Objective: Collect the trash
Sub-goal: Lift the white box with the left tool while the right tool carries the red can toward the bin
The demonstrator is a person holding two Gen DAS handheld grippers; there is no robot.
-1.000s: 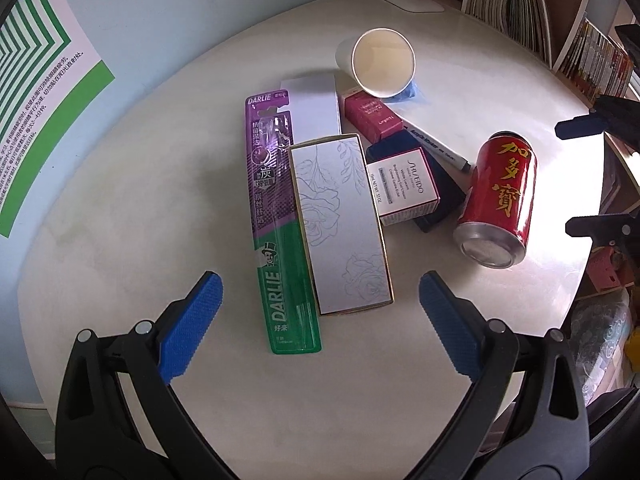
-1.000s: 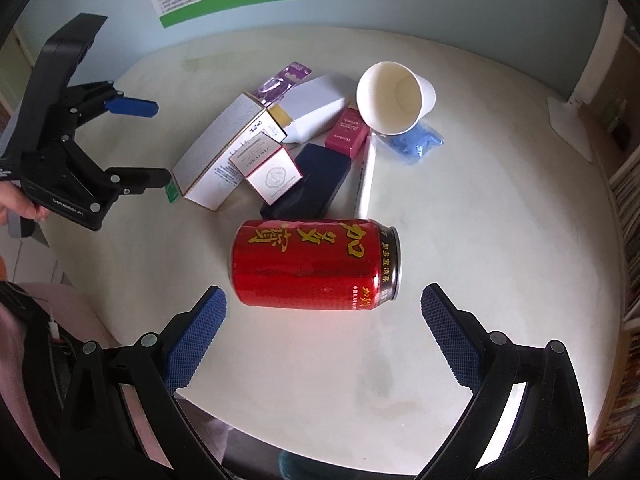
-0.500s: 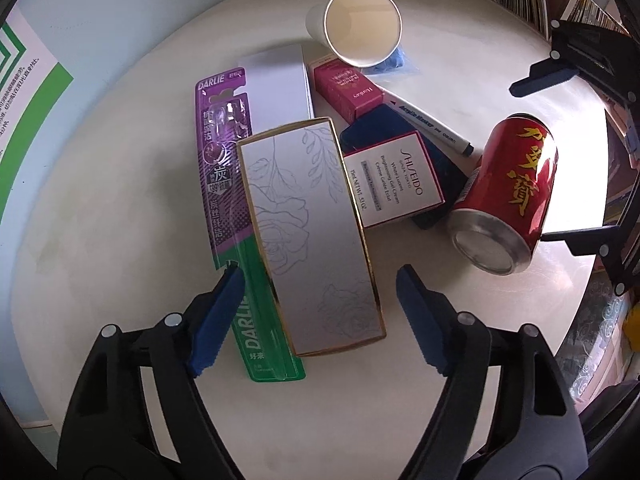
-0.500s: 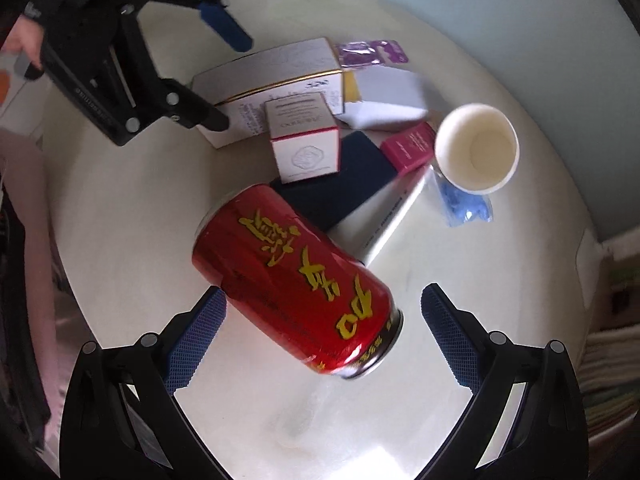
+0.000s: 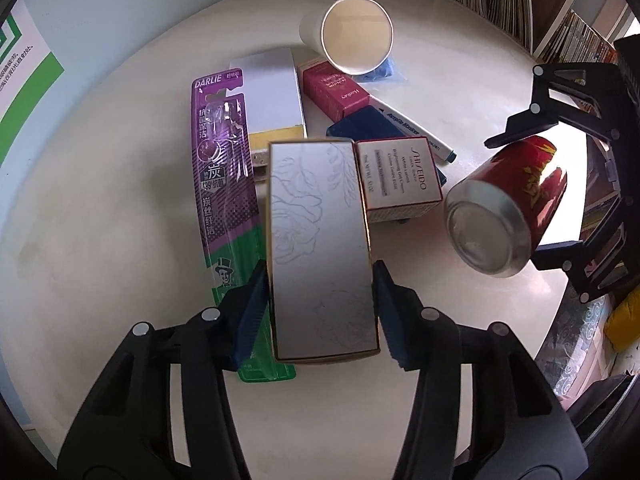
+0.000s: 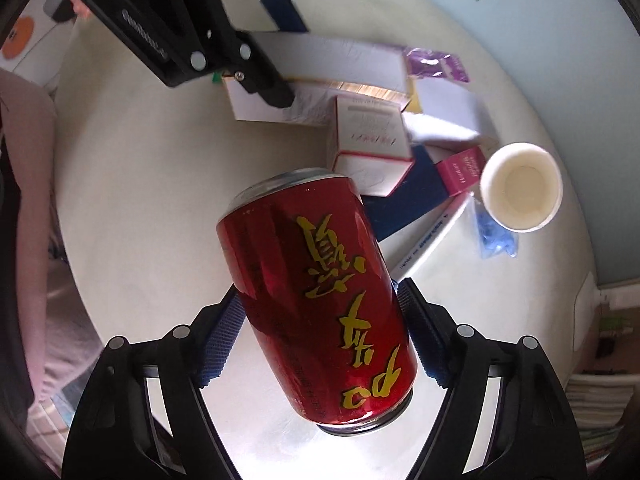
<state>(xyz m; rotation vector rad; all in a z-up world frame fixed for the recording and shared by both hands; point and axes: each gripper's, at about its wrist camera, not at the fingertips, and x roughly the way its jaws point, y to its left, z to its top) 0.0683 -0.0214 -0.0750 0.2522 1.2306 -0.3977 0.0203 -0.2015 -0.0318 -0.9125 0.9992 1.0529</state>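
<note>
My left gripper [image 5: 320,312] is shut on a long silver box with a rose drawing [image 5: 320,248]; its blue pads press both long sides. My right gripper [image 6: 320,336] is shut on a red drink can [image 6: 324,300], which is tilted and lifted off the table; the can also shows in the left wrist view [image 5: 504,212]. Other trash lies on the round table [image 5: 100,220]: a purple and green Darlie toothbrush pack [image 5: 224,184], a small white Shiseido box [image 5: 400,180], a pink box [image 5: 336,90], a white paper cup on its side [image 5: 352,40] and a marker pen [image 5: 416,128].
A white and yellow box [image 5: 272,96] and a dark blue case [image 5: 360,128] lie under the pile. A blue crumpled wrapper [image 6: 496,236] lies by the cup. Bookshelves [image 5: 520,4] stand behind the table. A person's body [image 6: 24,200] is at the left edge.
Both grippers have closed. The left one moved forward and gripped the silver box. The right one gripped the red can and lifted and tilted it.
</note>
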